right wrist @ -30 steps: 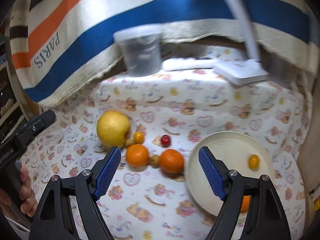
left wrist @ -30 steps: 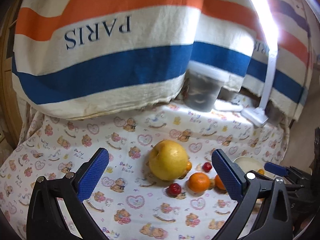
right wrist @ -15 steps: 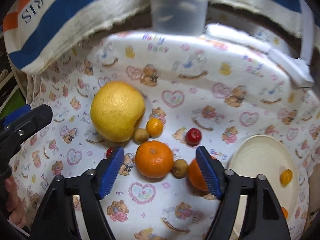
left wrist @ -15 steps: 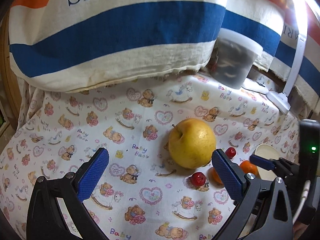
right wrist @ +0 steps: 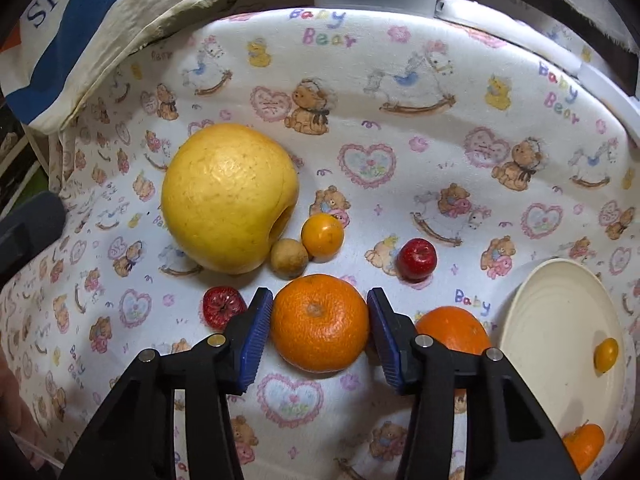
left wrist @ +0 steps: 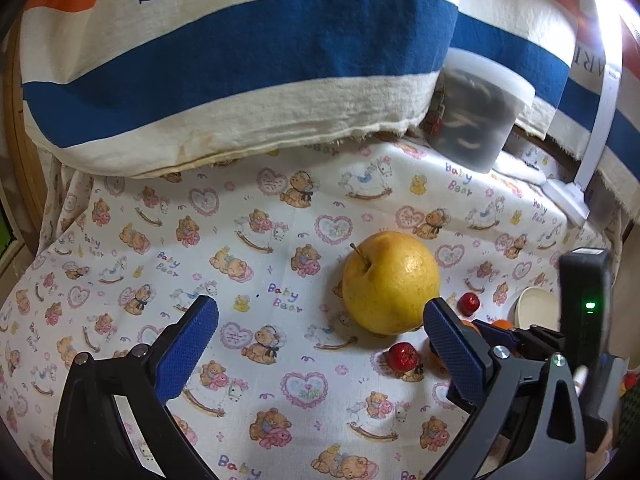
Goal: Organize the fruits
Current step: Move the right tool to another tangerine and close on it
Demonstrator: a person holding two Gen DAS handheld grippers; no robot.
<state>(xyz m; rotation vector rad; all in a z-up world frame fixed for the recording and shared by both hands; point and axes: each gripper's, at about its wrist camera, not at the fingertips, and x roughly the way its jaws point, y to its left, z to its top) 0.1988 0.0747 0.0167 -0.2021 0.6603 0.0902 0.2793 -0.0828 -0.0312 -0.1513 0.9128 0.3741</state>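
In the right wrist view my right gripper (right wrist: 320, 320) has an orange (right wrist: 320, 332) between its blue pads. Its jaws are closing, and the pads touch the orange on both sides as it rests on the printed cloth. A second orange (right wrist: 452, 330) lies just right of the right finger. Behind are a big yellow apple-like fruit (right wrist: 228, 196), a small kumquat (right wrist: 322, 234), a brown round fruit (right wrist: 289, 258) and two small red fruits (right wrist: 417, 260) (right wrist: 222, 306). My left gripper (left wrist: 320, 312) stands open above the cloth, holding nothing, with the yellow fruit (left wrist: 390, 282) by its right finger.
A cream plate (right wrist: 560, 320) at the right holds a small yellow fruit (right wrist: 605, 354) and an orange one (right wrist: 584, 446). At the back are a striped towel (left wrist: 240, 60), a lidded plastic tub (left wrist: 476, 116) and a white lamp base (left wrist: 568, 200).
The right gripper came down and forward over the fruit cluster, and its jaws narrowed onto the near orange. The left gripper tipped downward and drew closer to the yellow fruit.
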